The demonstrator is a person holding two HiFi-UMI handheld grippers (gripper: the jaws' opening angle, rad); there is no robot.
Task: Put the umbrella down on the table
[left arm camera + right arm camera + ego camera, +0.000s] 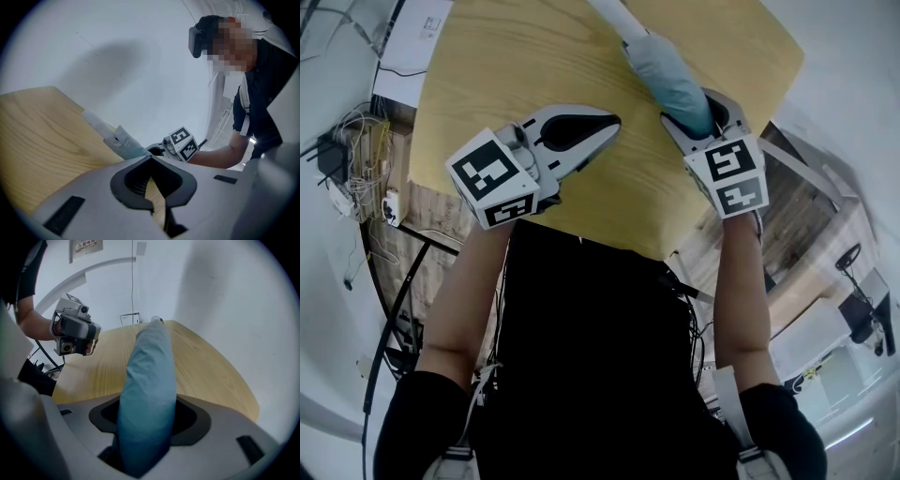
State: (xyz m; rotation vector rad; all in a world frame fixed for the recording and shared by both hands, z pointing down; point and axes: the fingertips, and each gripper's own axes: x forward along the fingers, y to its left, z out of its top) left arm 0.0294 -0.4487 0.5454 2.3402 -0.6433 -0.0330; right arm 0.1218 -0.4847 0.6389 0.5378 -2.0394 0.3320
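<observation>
A light wooden table with rounded corners [534,84] stands by a white wall [225,296], with tangled cables [356,159] on the floor at its left. Over the table, the folded pale blue umbrella [667,73] runs lengthwise from the near edge, tip toward the far edge. The right gripper [705,112], forearm outstretched, clamps the umbrella's near end. The left gripper [609,124] hovers over the table's near edge, jaws together on nothing.

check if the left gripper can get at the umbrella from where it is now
Probably yes. The left gripper is empty, beside the umbrella that the right gripper holds over the table, with nothing between them. Its jaws look shut and would have to open first.
</observation>
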